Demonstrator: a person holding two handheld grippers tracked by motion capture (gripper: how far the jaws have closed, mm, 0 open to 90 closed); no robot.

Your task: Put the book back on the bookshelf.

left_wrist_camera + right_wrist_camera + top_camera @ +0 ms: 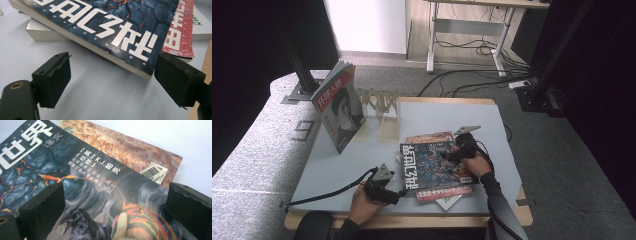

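The dark magazine (pixel 432 165) lies flat on top of the stack, its long axis running away from the person. The right gripper (pixel 451 156), jaws wide, hovers over its right edge; the left gripper (pixel 403 192), also wide, waits at its near left corner.

Stack of magazines (pixel 434 170) lies near the front edge of the table (pixel 337 165), right of centre. Top magazine (pixel 432 162) sits askew on the ones under it. My left gripper (pixel 398 194) is on the table just left of the stack's front corner; my right gripper (pixel 451 156) is over the top magazine's right part. Behind-left, a wooden rack (pixel 379 102) stands with an upright magazine (pixel 337 107) leaning at its left end.
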